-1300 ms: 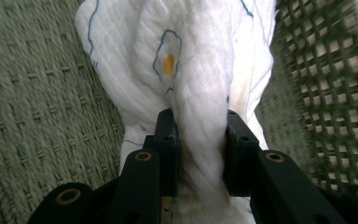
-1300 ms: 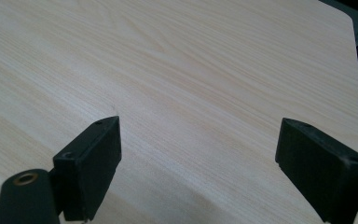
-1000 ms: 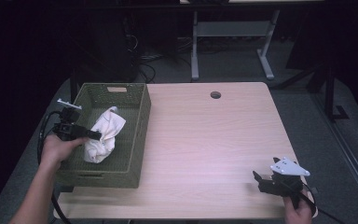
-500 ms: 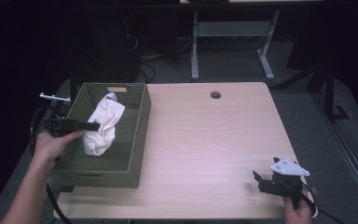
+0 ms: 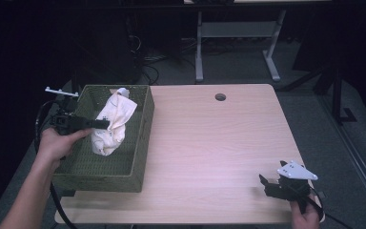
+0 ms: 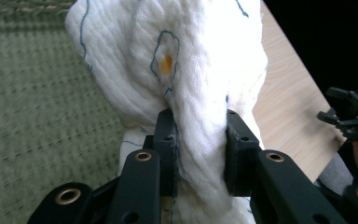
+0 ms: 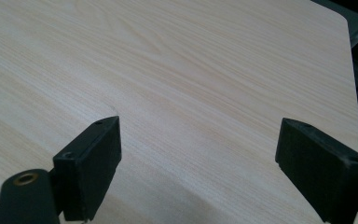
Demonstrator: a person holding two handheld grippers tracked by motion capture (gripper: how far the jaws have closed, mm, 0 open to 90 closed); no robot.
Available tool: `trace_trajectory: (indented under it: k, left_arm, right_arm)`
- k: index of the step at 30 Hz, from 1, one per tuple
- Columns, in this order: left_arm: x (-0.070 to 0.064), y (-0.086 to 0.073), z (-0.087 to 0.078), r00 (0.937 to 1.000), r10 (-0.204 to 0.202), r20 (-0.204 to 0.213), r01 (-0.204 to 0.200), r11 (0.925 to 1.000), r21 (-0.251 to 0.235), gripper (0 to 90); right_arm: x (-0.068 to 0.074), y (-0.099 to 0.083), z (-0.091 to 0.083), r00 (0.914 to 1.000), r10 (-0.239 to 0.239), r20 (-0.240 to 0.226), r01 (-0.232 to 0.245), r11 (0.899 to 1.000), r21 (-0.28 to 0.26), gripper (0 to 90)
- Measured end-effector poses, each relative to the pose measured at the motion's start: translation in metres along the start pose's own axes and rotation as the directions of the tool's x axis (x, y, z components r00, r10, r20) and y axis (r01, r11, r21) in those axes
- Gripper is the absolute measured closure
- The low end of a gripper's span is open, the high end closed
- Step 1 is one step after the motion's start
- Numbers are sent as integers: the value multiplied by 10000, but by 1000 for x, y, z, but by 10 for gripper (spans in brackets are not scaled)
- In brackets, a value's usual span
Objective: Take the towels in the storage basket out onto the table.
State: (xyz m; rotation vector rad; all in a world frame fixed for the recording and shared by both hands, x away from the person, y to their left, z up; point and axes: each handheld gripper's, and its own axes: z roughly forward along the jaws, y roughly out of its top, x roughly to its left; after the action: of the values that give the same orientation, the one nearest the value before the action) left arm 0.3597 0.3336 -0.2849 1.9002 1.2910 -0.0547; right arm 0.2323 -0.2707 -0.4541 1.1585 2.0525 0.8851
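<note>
A white cloth (image 5: pixel 111 121) with a small printed pattern hangs over the green woven basket (image 5: pixel 138 143) at the table's left. My left gripper (image 5: pixel 106 124) is shut on the cloth and holds it lifted above the basket floor. In the left gripper view the cloth (image 6: pixel 177 70) bulges up between the two black jaws, with my left gripper (image 6: pixel 196 154) pinching a fold. My right gripper (image 5: pixel 263 183) rests low at the table's front right corner, open with nothing in it. In the right gripper view my right gripper (image 7: pixel 200 163) spans bare wood.
The light wooden table (image 5: pixel 209 143) has a round cable hole (image 5: pixel 220 97) near its far edge. A desk frame (image 5: pixel 238 33) and cables stand on the dark floor behind. The right gripper (image 6: pixel 352 114) appears far off in the left gripper view.
My left gripper has lifted the cloth higher out of the basket and drawn it toward the far end. The right gripper has stayed where it was.
</note>
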Motion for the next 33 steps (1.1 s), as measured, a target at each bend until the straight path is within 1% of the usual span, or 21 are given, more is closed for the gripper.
trace_trajectory:
  k: [1,2,3,4,5,7,9,11,12,14,15,18,21,22,23,28,30,31,32,33]
  left_arm:
    - [-3,1,0,10000,86,16,-86,10000,-15,702]
    - [-3,1,0,10000,86,16,-86,10000,-15,702]
    - [-6,3,0,9999,145,25,-145,9999,-12,702]
    - [-11,4,1,9996,262,130,-262,9997,1,702]
    - [-11,4,1,9996,262,130,-262,9997,1,702]
    - [-18,6,6,9987,498,109,-501,9983,288,702]
    - [-19,6,7,9985,539,94,-542,9980,315,702]
    - [-24,8,10,9980,600,221,-606,9978,260,702]
    - [-24,8,10,9980,600,221,-606,9978,260,702]
    - [-28,9,12,9971,720,265,-728,9969,305,702]
    - [-30,10,13,9971,699,316,-708,9971,269,702]
    - [-35,12,17,9958,830,396,-844,9959,328,702]
    - [-42,14,25,9942,927,548,-948,9948,372,702]
    - [-47,16,33,9927,996,673,-1026,9938,422,701]
    - [-47,16,33,9927,996,673,-1026,9938,422,701]
    - [-61,22,53,9876,1184,1034,-1247,9905,575,701]
    - [-65,24,59,9855,1308,1078,-1382,9883,647,700]
    - [-68,25,63,9849,1307,1132,-1389,9880,679,701]
    - [-71,27,69,9845,1355,1114,-1438,9871,704,700]
    - [-71,27,69,9845,1355,1114,-1438,9871,704,700]
  right_arm:
    - [0,0,0,10000,12,3,-12,10000,-5,139]
    - [0,0,0,10000,5,5,-5,10000,-9,139]
    - [0,0,0,10000,5,5,-5,10000,-9,139]
    - [0,0,0,10000,-6,-12,6,10000,-11,139]
    - [0,0,0,10000,-17,-15,17,10000,-7,139]
    - [0,0,0,10000,-20,-27,20,10000,-7,139]
    - [0,0,-1,10000,-17,-23,17,10000,-17,139]
    - [0,0,0,10000,-18,-22,18,10000,-13,139]
    - [0,0,0,10000,-17,-22,17,10000,-11,139]
    - [1,0,0,10000,-20,-20,20,10000,-7,139]
    - [1,0,0,10000,-22,-20,22,10000,1,139]
    - [1,0,0,10000,-24,-21,24,10000,-4,139]
    - [1,0,0,10000,-8,-21,8,10000,-13,138]
    - [1,0,0,10000,-24,-28,24,10000,-17,139]
    - [1,0,0,10000,-24,-28,24,10000,-17,139]
    - [1,0,-1,10000,-18,-23,18,10000,-26,138]
    - [1,1,-1,10000,6,-37,-6,10000,-41,139]
    - [0,0,-1,10000,-10,-39,9,10000,-45,139]
    - [0,1,-1,10000,-15,-41,14,10000,-46,139]
    - [0,1,-1,10000,-15,-41,14,10000,-46,139]
